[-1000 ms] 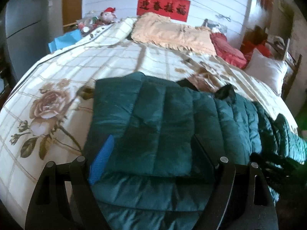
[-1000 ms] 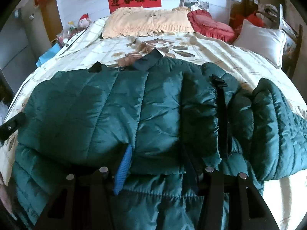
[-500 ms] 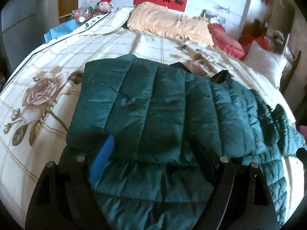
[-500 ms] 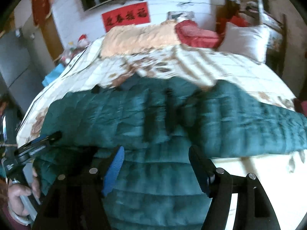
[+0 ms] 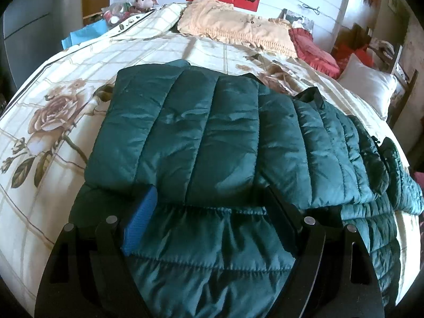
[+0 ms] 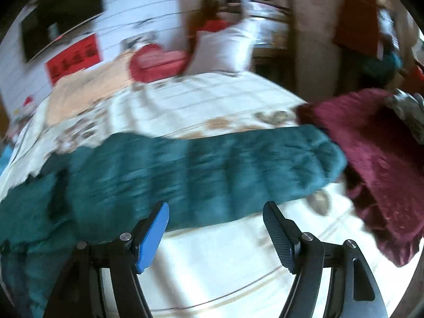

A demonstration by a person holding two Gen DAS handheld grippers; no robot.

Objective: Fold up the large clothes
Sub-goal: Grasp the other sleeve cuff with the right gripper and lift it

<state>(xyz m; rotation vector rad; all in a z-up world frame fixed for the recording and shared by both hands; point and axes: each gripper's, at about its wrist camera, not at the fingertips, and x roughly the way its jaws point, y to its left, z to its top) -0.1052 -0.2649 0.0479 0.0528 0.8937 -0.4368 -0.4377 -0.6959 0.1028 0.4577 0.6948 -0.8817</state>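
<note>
A dark green puffer jacket [image 5: 212, 143] lies on the floral bedspread [image 5: 53, 106], its left side folded over the body. My left gripper [image 5: 209, 198] is open; its fingers rest on the jacket beside the folded flap's near edge, gripping nothing. In the blurred right wrist view the jacket's sleeve [image 6: 212, 169] stretches out to the right across the bed. My right gripper [image 6: 216, 212] is open and empty, just in front of the sleeve above the bare sheet.
A dark red blanket [image 6: 376, 175] lies on the bed right of the sleeve's end. Peach [image 5: 235, 29], red [image 5: 312, 50] and white [image 5: 368, 87] pillows line the head of the bed. A grey cabinet [image 5: 26, 26] stands at the left.
My right gripper has let go of the jacket and swung right toward the outstretched sleeve. My left gripper has drawn back a little from the folded flap.
</note>
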